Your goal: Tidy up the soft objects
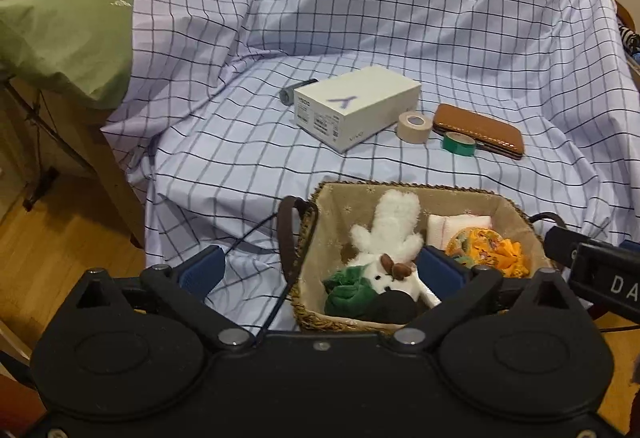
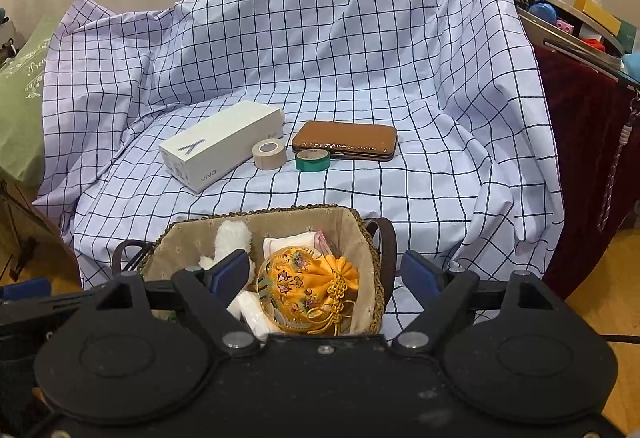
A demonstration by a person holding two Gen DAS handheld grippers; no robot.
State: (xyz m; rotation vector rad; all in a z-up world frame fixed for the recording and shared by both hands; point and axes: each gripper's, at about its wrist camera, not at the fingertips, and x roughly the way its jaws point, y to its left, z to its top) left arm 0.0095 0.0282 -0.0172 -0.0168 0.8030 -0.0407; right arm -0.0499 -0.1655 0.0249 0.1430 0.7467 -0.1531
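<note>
You held the left gripper (image 1: 322,272) spread wide and empty, its right finger over the wicker basket (image 1: 308,226). Your right gripper (image 2: 326,276) was likewise released above the same basket. Just ahead of both fingers, inside it, lay the white plush toy (image 1: 394,234), green cloth (image 1: 348,288) and orange pouch (image 2: 310,288).

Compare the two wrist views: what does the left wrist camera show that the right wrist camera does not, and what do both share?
Left wrist only: the plush's dark-eared face, a green cloth and a small grey cylinder behind the white box.

Right wrist only: the pouch's gold knotted cord, a dark red cloth and a toy-filled bin.

Both: woven basket, white box, beige tape roll, green tape roll, brown case, checked sheet.
</note>
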